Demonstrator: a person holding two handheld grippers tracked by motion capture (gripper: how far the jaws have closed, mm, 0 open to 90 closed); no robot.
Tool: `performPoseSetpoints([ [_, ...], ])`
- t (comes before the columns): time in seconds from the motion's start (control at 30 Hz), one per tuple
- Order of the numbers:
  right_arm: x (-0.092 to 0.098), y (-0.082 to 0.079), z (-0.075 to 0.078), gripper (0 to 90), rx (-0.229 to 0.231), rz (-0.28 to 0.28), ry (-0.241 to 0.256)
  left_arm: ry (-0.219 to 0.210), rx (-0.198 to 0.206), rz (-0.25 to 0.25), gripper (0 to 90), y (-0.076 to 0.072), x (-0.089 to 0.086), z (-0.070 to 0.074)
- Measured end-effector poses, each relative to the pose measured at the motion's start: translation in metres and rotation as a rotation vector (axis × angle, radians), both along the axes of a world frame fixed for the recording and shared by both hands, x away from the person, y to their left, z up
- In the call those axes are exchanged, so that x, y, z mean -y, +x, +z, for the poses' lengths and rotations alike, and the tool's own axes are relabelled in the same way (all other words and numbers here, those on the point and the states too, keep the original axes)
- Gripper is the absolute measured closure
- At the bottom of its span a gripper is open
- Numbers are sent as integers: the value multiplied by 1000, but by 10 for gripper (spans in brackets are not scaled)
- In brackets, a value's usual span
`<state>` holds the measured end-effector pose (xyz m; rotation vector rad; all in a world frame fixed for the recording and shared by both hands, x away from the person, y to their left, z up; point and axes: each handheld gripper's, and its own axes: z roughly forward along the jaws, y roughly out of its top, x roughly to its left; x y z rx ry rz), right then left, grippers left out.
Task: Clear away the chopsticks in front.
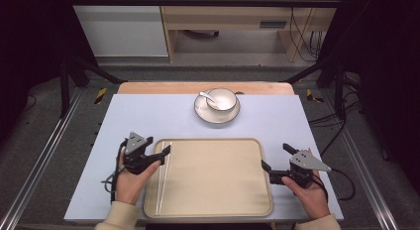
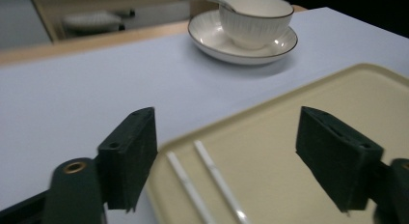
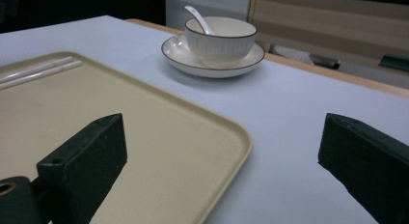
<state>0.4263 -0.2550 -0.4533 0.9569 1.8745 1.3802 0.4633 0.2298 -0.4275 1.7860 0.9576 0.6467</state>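
Flanking the tray, both hand-held grippers sit low on the bench. Left hand-held gripper: at tray's left edge, jaws spread wide, nothing pinched; one jaw over the rim, other just outside it. Chopsticks lie side by side inside tray, along its left rim, right by that gripper. Right hand-held gripper: at tray's right edge, jaws also spread, empty, one over the tray corner. Beyond tray's far side, well apart: bowl w/ spoon, on a saucer.
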Motion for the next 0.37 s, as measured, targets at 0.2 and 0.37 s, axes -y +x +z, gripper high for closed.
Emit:
performPoseSetpoints([
  [0.2, 8, 0, 4, 34, 24, -25, 28, -73, 95, -101, 71, -9, -49, -2],
  [0.37, 6, 0, 4, 33, 30, -27, 18, -107, 170, -91, 58, -18, -68, 4],
])
